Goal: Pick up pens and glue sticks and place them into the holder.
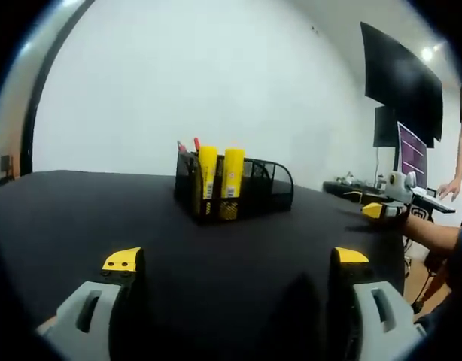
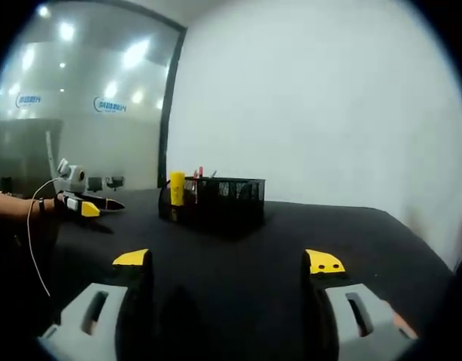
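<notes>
Black cloth covers the table [image 1: 80, 218], and the left gripper [image 1: 235, 263] hovers low over its near edge with jaws spread wide and nothing between them. Beyond it, toward the far edge, stands a black mesh holder [image 1: 261, 188]. Two yellow glue sticks [image 1: 220, 180] stand upright in its left compartment, with red pens [image 1: 196, 144] poking up behind them. At the right edge of the table the other gripper shows, held by a person's arm [image 1: 434, 233].

From the right gripper view, the left gripper [image 2: 86, 204] rests at the table's left edge. The holder [image 2: 216, 199] sits mid-table, one glue stick [image 2: 177, 188] at its left end. The right gripper [image 2: 227, 263] is spread and empty.
</notes>
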Tool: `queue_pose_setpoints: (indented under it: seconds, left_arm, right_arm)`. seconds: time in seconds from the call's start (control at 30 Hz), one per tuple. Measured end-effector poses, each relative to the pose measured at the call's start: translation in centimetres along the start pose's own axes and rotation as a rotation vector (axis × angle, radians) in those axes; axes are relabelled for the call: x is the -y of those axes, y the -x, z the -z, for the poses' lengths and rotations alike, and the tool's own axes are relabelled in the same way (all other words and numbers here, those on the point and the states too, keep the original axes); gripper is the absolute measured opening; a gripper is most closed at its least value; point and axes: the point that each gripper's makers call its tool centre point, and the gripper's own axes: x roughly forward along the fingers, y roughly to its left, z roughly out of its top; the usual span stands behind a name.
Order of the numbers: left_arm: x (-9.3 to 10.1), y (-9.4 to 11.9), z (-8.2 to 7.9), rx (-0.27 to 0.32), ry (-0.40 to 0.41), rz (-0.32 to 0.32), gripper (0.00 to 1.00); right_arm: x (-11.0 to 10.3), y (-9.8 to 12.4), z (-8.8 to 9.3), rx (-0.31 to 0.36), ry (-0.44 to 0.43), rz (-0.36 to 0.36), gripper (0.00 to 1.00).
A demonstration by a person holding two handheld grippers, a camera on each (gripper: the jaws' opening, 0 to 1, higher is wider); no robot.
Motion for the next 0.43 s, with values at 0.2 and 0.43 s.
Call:
queue_pose_setpoints:
  seconds: [0.2,0.43]
  left_arm:
    - [0.03,-0.03,0.08,-0.005,-0.003,-0.002,0.96]
    - [0.06,-0.11,0.37,-0.017,-0.014,-0.004,0.96]
  right_arm:
    - [-0.05,0.04,-0.03,0.001,0.001,0.0,0.75]
    - [-0.22,0.08,-0.04,0.002,0.003,-0.004,0.74]
